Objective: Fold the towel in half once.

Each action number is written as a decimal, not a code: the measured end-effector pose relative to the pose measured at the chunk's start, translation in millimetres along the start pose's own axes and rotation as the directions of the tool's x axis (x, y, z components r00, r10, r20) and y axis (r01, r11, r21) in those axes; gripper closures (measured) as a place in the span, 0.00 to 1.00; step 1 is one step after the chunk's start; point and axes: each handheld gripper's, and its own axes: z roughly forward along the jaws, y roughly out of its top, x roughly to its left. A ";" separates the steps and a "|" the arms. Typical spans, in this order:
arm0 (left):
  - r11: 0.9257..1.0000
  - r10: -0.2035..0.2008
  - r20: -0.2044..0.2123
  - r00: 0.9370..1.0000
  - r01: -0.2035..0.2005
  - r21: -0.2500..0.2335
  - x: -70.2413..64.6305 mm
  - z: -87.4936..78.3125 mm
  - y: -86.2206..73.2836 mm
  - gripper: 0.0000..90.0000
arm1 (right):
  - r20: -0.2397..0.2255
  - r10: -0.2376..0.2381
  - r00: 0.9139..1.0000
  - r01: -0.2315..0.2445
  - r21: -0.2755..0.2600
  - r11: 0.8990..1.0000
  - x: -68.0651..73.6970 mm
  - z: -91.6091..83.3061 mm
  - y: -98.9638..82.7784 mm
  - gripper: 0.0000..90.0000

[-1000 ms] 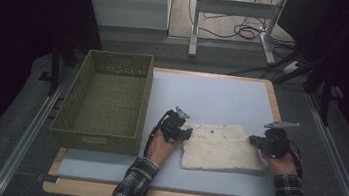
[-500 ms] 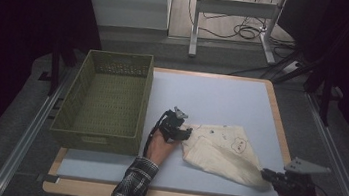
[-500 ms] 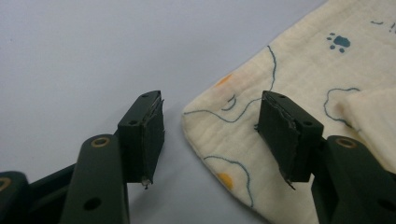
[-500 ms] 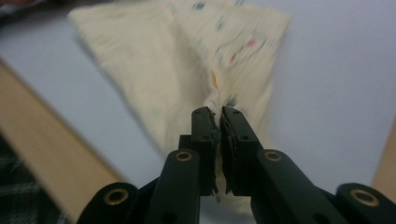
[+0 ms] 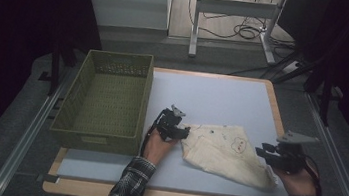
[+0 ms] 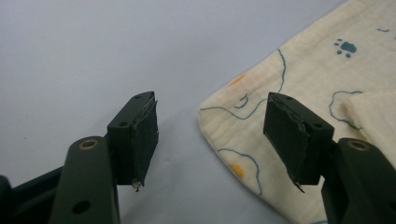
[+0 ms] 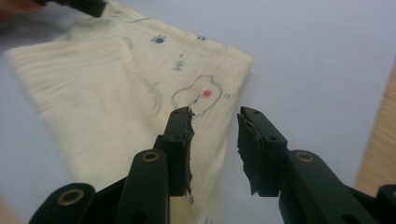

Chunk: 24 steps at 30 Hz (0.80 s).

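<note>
The cloth (image 5: 226, 152) looks soft, thin and very light, the kind of thing that flops and wrinkles when you lift it. It is cream with little drawings: blue wavy lines, a blue paw print, orange dots and a red dot inside a cloud shape. It lies partly folded on the pale blue table top (image 5: 222, 99), with one flap laid over the rest. I think it will not break or slip much, but it will sag, so the best places to pinch it are the corners and edges (the middle would only bunch up).

In the left gripper view, a rounded corner of the cloth (image 6: 243, 140) sits on the table just in front of the gap between the jaws. The left gripper (image 6: 210, 135) has its jaws wide apart, and they have just been opening more; nothing is pinched between them.

In the right gripper view, the cloth (image 7: 116, 107) lies ahead of the jaws and off to the left jaw's side. The right gripper (image 7: 215, 140) has a narrow gap, its jaws have just been opening, and nothing is held there.

Farther out, past the left gripper (image 5: 174, 126), stands a green basket (image 5: 104, 99).

I can read no words or brand names anywhere, only pictures on the cloth.
</note>
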 end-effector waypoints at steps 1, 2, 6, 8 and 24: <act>1.000 -0.003 -0.003 1.000 0.003 0.003 0.5 0.6 -0.4 0.38 | -0.001 0.010 1.000 -0.010 0.012 1.000 -3.7 10.9 3.3 0.67; 1.000 -0.010 -0.006 1.000 0.010 0.008 0.9 1.5 -1.2 0.37 | 0.002 0.016 1.000 -0.016 0.025 1.000 -6.5 19.0 5.4 0.66; 1.000 -0.016 0.002 1.000 0.016 0.008 -2.4 3.0 -5.5 0.39 | -0.027 0.068 0.997 -0.065 0.074 0.995 -17.7 56.9 6.4 0.64; 1.000 -0.002 0.018 1.000 0.002 0.001 -6.0 1.5 -6.5 0.49 | -0.027 0.070 0.997 -0.066 0.109 0.992 -17.5 67.8 2.8 0.72; 0.995 0.014 -0.155 0.988 -0.029 -0.096 10.4 -30.4 60.5 0.55 | 0.117 -0.074 0.990 0.077 -0.017 0.997 -8.7 56.2 70.1 0.69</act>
